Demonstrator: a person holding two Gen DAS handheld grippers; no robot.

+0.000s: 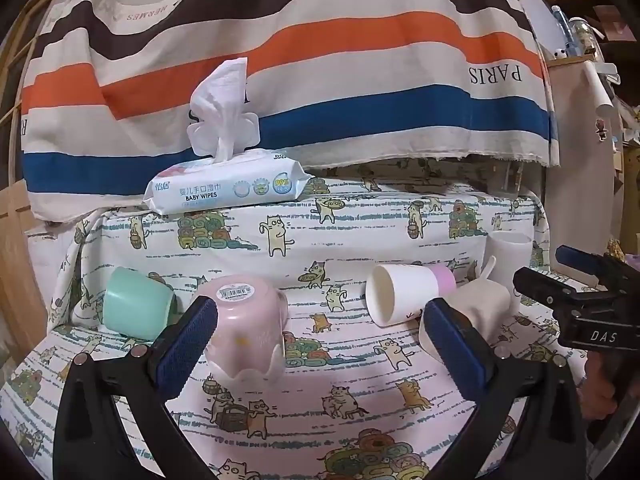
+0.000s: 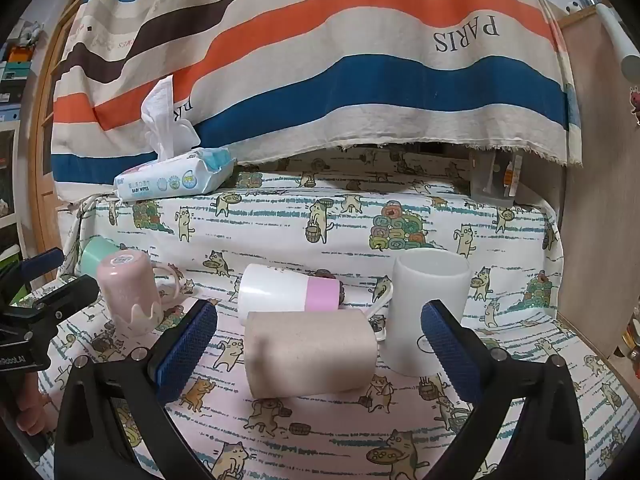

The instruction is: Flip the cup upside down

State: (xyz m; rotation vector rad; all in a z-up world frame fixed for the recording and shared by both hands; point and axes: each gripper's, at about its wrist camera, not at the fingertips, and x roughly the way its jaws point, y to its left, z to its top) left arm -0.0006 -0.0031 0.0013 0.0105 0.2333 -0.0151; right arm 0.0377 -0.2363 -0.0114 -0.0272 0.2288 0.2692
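Several cups sit on the cat-print cloth. A pink cup point(image 1: 250, 328) point(image 2: 130, 296) stands upside down, barcode sticker on top. A mint cup point(image 1: 136, 304) point(image 2: 96, 254) lies tilted behind it. A white cup with a pink band point(image 1: 404, 292) point(image 2: 288, 292) lies on its side. A beige cup point(image 2: 310, 350) point(image 1: 476, 312) lies on its side in front of it. A tall white mug point(image 2: 428, 308) point(image 1: 508, 256) stands upright. My left gripper point(image 1: 320, 344) is open and empty, its left pad beside the pink cup. My right gripper point(image 2: 318, 344) is open, straddling the beige cup without touching it.
A pack of baby wipes point(image 1: 228, 188) point(image 2: 176, 176) lies on the raised ledge at the back. A striped cloth point(image 1: 320, 60) hangs behind it. A wooden panel point(image 2: 592, 200) borders the right side. The right gripper shows in the left wrist view point(image 1: 580, 300).
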